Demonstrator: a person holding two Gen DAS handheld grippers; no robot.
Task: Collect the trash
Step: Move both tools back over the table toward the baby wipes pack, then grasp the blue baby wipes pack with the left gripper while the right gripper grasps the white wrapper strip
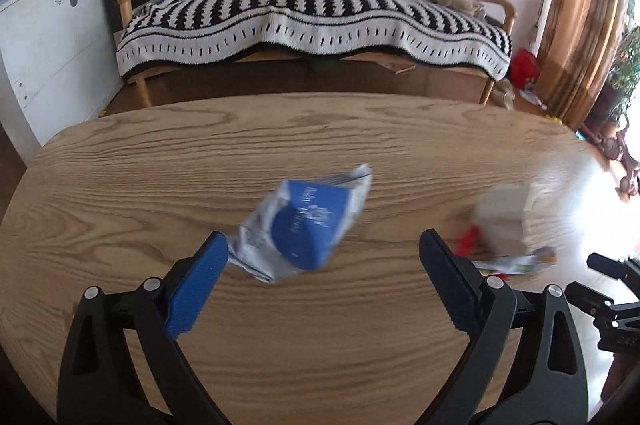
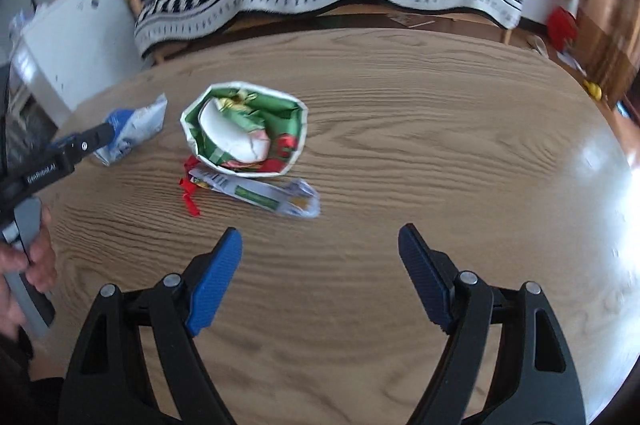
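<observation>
A crumpled blue-and-white wrapper [image 1: 308, 221] lies on the wooden table [image 1: 160, 177]. My left gripper [image 1: 322, 245] is open, its fingertips on either side of the wrapper's near end, pads apart from it. In the right wrist view an open green-lined paper bag [image 2: 244, 133] holds crumpled white paper. A flat green-and-white wrapper [image 2: 260, 195] and a red ribbon [image 2: 190, 193] lie just in front of it. My right gripper [image 2: 320, 235] is open and empty, a little short of the flat wrapper. The blue-and-white wrapper [image 2: 132, 133] shows at the left, beside the left gripper [image 2: 80, 145].
A sofa under a black-and-white striped blanket [image 1: 312, 9] stands behind the table. A white cabinet [image 1: 48, 37] is at the left and a brown curtain [image 1: 580, 25] at the right. A hand [image 2: 24, 265] holds the left gripper's handle. Glare covers the table's right side [image 2: 600, 185].
</observation>
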